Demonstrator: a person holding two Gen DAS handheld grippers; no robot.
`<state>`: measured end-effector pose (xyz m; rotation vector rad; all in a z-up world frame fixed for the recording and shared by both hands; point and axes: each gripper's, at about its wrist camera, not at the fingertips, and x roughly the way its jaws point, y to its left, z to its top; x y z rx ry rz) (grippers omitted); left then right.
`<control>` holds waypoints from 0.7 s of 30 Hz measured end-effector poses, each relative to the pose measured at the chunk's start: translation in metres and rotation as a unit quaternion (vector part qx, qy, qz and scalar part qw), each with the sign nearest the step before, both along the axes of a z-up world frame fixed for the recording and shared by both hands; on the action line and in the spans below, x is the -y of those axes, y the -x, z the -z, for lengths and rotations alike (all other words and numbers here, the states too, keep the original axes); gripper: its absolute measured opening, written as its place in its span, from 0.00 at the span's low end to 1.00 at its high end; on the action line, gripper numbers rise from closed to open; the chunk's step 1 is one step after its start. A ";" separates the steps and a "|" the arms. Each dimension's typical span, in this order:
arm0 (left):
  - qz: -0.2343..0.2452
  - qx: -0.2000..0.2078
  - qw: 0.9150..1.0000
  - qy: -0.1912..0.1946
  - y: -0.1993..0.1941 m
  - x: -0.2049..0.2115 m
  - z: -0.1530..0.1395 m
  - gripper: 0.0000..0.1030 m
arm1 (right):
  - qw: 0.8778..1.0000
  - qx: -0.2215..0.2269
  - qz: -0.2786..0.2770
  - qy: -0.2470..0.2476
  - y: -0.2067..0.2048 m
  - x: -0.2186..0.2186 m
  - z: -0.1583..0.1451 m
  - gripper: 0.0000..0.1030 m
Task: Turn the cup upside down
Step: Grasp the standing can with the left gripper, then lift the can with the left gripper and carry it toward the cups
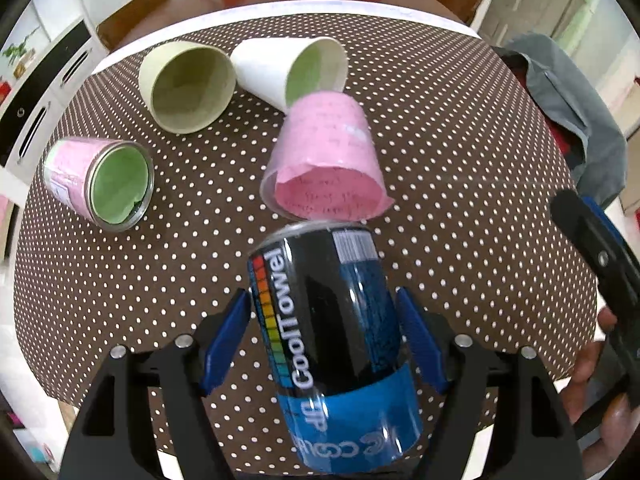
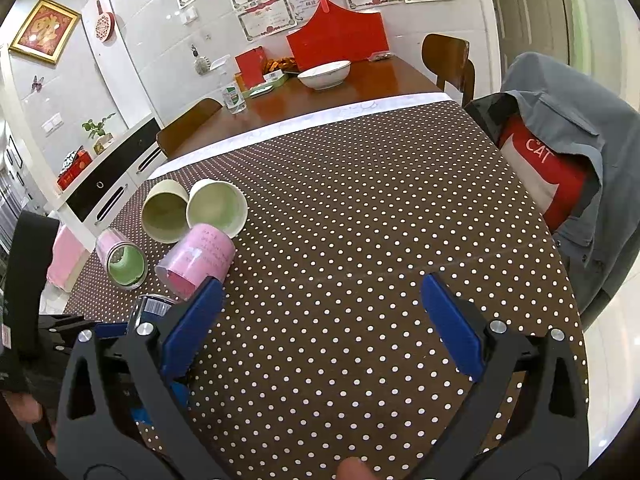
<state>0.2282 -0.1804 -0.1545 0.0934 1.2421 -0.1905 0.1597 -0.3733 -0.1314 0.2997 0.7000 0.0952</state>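
A clear cup wrapped in black and blue "CoolTowel" paper [image 1: 332, 320] lies tilted between the fingers of my left gripper [image 1: 324, 308], which is shut on it just above the dotted tablecloth [image 1: 460, 200]. Its rim points away, toward a pink-papered cup [image 1: 326, 160] lying on its side. My right gripper [image 2: 320, 300] is open and empty over bare cloth to the right. The held cup shows only as a sliver in the right wrist view [image 2: 154, 306].
More cups lie on their sides: a cream one [image 1: 186, 84], a white one with green inside [image 1: 288, 68], a pink one with green lining [image 1: 100, 180]. A grey shirt over a chair [image 1: 568, 112] stands at the right table edge. A wooden table with a bowl [image 2: 324, 74] is behind.
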 end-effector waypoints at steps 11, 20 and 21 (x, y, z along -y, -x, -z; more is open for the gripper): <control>-0.049 -0.026 0.996 0.074 -0.003 -0.026 0.006 0.66 | 1.000 0.003 -0.005 0.000 -0.006 -0.005 -0.004 0.94; 0.011 0.044 0.997 0.061 0.016 -0.010 -0.002 0.65 | 1.000 -0.001 0.001 0.000 -0.004 -0.004 -0.001 0.94; 0.017 0.055 0.996 0.064 0.016 -0.012 -0.006 0.65 | 1.000 -0.001 0.002 0.000 -0.003 -0.003 0.000 0.94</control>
